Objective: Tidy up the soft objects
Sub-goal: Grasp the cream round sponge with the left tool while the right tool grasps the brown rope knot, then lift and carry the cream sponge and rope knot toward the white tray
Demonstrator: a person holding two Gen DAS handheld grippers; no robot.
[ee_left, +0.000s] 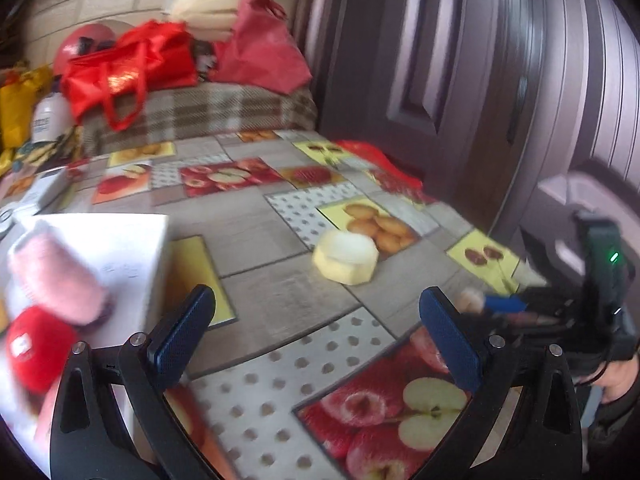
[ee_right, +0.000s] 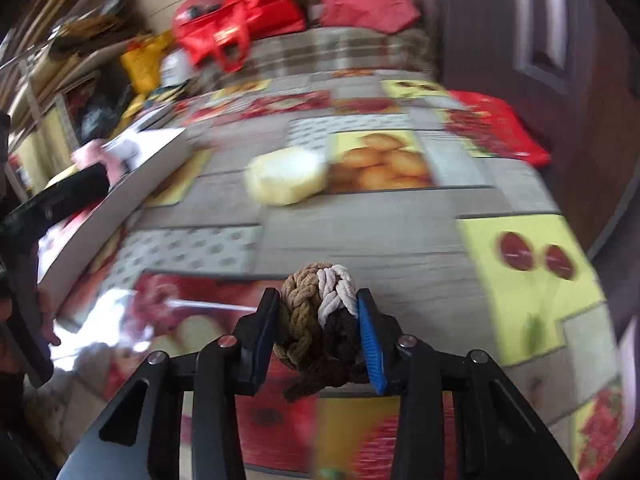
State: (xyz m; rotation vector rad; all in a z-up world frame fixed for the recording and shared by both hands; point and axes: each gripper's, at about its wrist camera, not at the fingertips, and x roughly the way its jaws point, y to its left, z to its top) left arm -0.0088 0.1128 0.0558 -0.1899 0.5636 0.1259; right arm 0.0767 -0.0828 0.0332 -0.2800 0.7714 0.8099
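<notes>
Item: braided rope ball (ee_right: 318, 320), brown, tan, white | Location: clenched in right gripper (ee_right: 318, 336) jaws above counter (ee_right: 380, 216) | Left gripper (ee_left: 316, 344): jaws released, nothing between | Destination, likely: white box (ee_left: 120, 240) holding pink and red soft things | Handling: keep squeeze steady, clear box wall before release.

Counts, both wrist views:
- 1 braided yarn bundle in brown, tan and white (ee_right: 320, 320)
- 1 pale yellow octagonal foam block (ee_left: 345, 258)
- 1 white cardboard box (ee_left: 120, 240), holding 1 fuzzy pink soft item (ee_left: 56, 284) and 1 red fuzzy item with a white patch (ee_left: 34, 346)
- 2 red fabric bags: one glossy with handles (ee_left: 128, 68), one matte (ee_left: 260, 48)
- 1 yellow bag (ee_left: 16, 108)
- 1 white jar (ee_left: 50, 116)
- 1 fruit-print tablecloth (ee_left: 280, 288)
</notes>
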